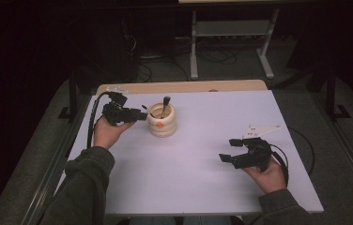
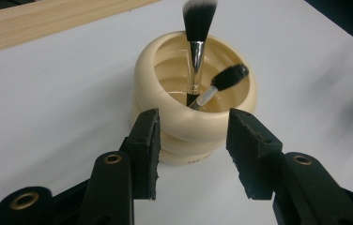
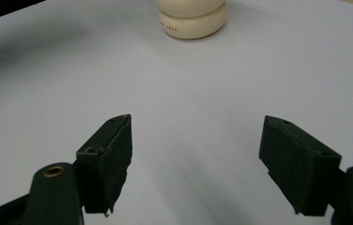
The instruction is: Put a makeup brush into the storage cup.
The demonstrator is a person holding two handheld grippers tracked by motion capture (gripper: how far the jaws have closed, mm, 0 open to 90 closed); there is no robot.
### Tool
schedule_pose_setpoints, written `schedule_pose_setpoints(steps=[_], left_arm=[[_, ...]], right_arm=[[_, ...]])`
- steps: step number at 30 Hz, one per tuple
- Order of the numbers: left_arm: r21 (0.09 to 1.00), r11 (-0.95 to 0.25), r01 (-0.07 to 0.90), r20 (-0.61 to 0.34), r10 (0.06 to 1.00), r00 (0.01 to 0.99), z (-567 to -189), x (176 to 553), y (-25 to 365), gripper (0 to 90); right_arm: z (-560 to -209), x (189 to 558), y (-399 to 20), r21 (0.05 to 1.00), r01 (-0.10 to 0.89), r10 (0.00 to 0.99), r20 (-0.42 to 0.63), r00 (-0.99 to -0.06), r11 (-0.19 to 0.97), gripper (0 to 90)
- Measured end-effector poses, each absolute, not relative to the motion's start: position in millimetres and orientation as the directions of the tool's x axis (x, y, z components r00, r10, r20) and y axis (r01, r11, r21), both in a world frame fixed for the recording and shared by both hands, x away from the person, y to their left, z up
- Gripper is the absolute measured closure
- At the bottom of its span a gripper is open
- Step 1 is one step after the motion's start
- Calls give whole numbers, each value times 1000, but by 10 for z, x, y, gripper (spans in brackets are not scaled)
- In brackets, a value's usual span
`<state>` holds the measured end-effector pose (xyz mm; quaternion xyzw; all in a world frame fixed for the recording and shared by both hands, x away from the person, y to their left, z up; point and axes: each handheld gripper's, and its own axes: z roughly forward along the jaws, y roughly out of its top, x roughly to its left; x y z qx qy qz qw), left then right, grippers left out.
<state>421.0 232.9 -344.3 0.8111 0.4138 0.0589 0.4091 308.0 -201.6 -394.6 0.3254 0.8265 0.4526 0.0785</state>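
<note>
left gripper (image 2: 193,154) sits just beside the cream ribbed holder (image 2: 194,101), jaws apart, nothing between the pads, not touching it. holder stands upright on the white table (image 1: 203,159), left of centre near the far edge. two brushes inside: big brush (image 2: 197,37) upright, small brush (image 2: 224,83) leaning on the rim. right gripper (image 1: 233,150) well apart at the near right, jaws wide, empty.

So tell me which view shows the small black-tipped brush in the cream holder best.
The left gripper view: the small brush leans inside the cream holder, close and sharp beside the tall brush. The high view shows the brushes tiny; the right gripper view catches the holder's base.
</note>
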Motion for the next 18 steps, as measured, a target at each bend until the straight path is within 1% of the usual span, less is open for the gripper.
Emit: schedule_pose_setpoints(steps=[8,18], left_arm=[[704,-343,622,-238,711,662,-3533,4137,2374,542],[718,-330,613,-249,701,668,-3597,4017,2436,519]], right_arm=[[-3941,3073,-2043,800,472,616,168,-770,371,247],[-3950,3071,-2031,795,477,616,171,-769,375,247]])
